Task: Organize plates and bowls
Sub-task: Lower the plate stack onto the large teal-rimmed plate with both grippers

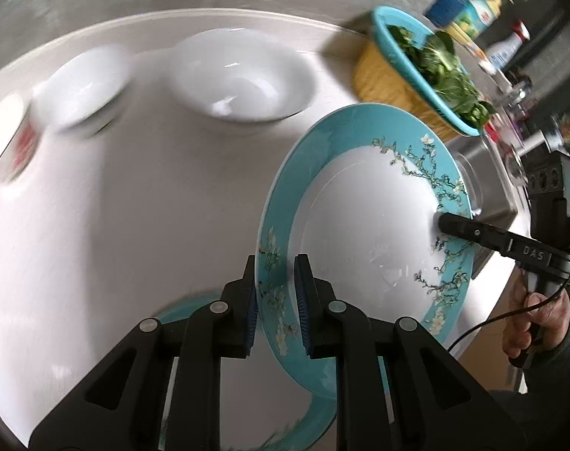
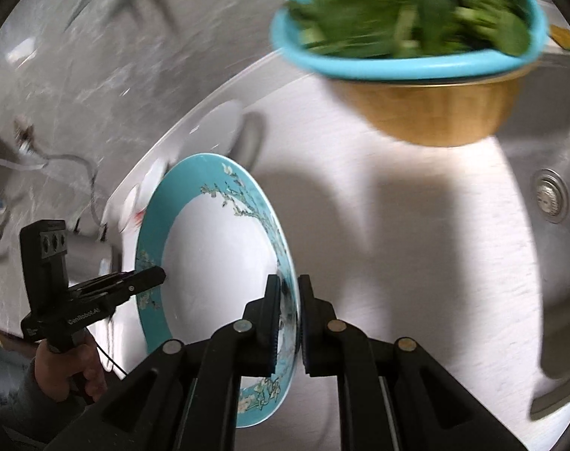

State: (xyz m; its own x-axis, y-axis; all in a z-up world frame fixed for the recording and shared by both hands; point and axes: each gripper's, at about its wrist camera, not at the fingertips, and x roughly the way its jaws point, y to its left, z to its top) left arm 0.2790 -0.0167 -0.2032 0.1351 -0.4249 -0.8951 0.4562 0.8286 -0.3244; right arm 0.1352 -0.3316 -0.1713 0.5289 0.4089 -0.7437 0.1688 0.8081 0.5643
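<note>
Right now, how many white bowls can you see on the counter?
2: a larger white bowl behind the held teal-rimmed plate, and a smaller white bowl to its left. Others may be hidden.

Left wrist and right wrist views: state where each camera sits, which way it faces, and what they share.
Left wrist: on the left gripper, facing along its fingers toward white bowls; right gripper and hand show.
Right wrist: on the right gripper, facing the sink; left gripper shows.
Shared: the teal floral plate both clamp, the greens basket.
</note>
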